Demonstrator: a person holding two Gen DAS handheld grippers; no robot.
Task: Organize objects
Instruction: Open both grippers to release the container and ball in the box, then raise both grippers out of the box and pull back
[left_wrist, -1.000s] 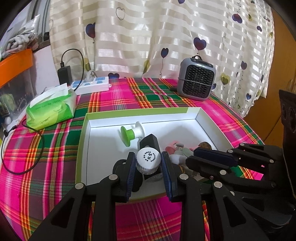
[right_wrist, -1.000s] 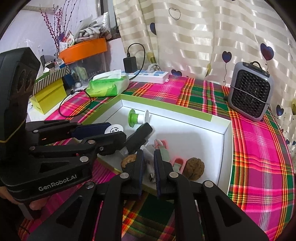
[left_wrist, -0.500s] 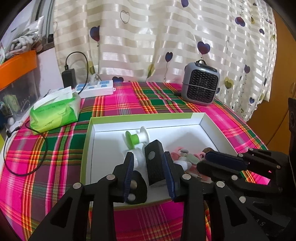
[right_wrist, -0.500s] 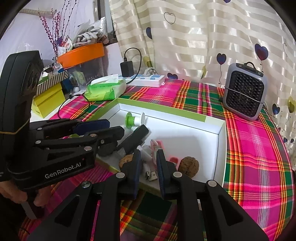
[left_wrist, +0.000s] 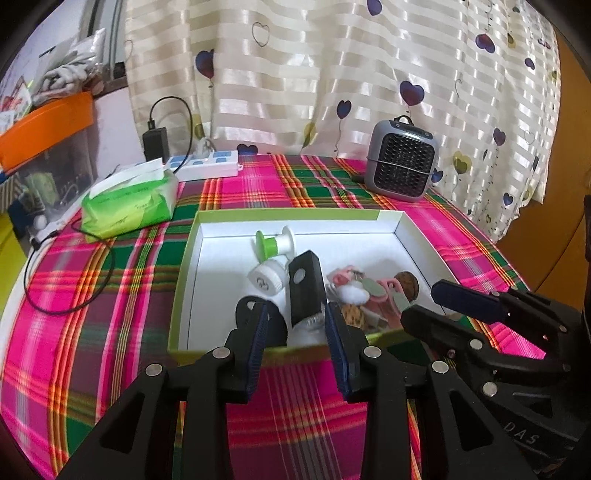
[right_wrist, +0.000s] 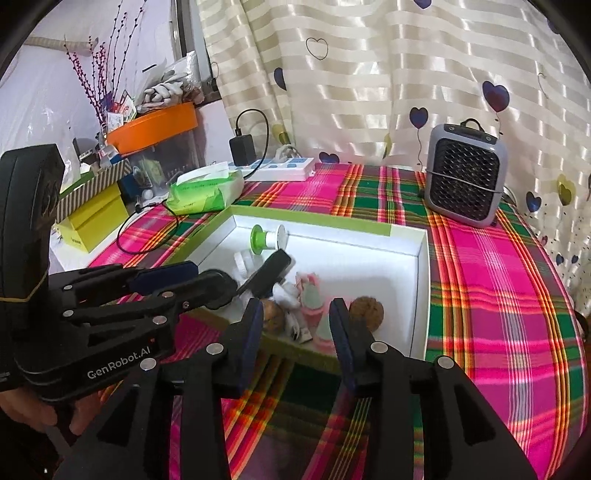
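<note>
Both tongs hang released at the near edge of the white box (left_wrist: 406, 236), gripping nothing. In the left wrist view the left gripper (left_wrist: 297, 334) has its jaws spread just over the box's near wall; the black rectangular block (left_wrist: 304, 288) leans tilted at 12 o'clock from the gap, close to the fingertips but, as far as can be told, not pinched. The white bottle cap (left_wrist: 266, 278) lies at 11 o'clock from that gap, inside the box, with the green-and-white spool (left_wrist: 275, 245) beyond it toward the far wall.

The right gripper (right_wrist: 295, 325) is also wide open — its fingers straddle the near wall. Between and just past them sits a cluster: a pink-and-green clip (right_wrist: 314, 299), a white fluffy piece (right_wrist: 286, 291), and a walnut (right_wrist: 366, 308) at 1 o'clock from the gap, just beside the right finger. A second brown nut (right_wrist: 271, 315) rests by the left finger, at 10 o'clock.

The box stands on the plaid tablecloth (left_wrist: 110, 295). Outside it, a green tissue pack (left_wrist: 129, 205) lies at 10 o'clock in the left wrist view, the grey heater (left_wrist: 402, 166) at 1 o'clock.
</note>
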